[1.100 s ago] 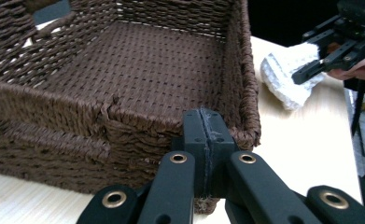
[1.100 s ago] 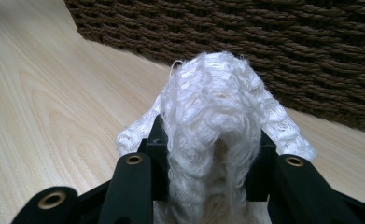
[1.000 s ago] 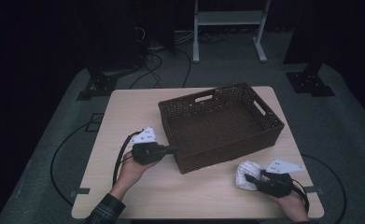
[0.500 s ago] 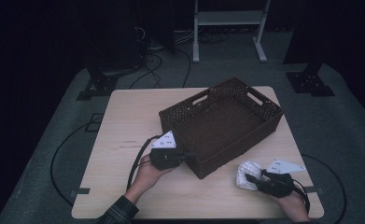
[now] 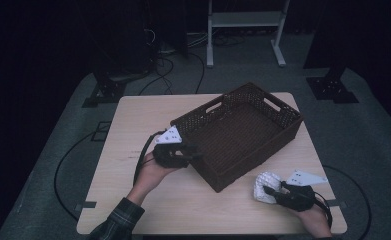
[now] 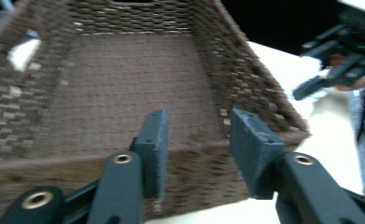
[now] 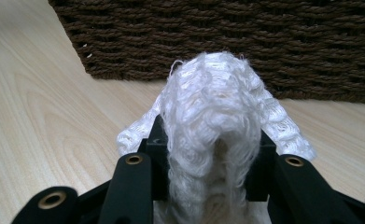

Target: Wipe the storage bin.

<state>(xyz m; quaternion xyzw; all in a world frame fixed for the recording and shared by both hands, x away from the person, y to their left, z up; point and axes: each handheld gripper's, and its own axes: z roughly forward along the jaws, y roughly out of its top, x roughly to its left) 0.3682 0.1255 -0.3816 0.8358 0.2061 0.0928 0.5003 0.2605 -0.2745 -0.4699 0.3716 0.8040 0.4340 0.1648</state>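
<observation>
High view shows my right gripper (image 5: 272, 190) clamped on the white woolly cloth (image 5: 264, 187) on the table, the brown basket (image 5: 283, 114) at about eleven o'clock from it, and my left gripper (image 5: 195, 153), jaws just opened apart, letting go of the rim.

Dark brown woven wicker basket (image 5: 243, 135), fluffy white knitted cloth (image 7: 217, 121), matt pale wood table (image 5: 133, 130), perhaps laminate

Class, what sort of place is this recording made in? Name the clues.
Probably a lab or recording studio, not a home: dark surroundings, cables across the grey floor, a lone wooden table, and a white metal stand behind it.
</observation>
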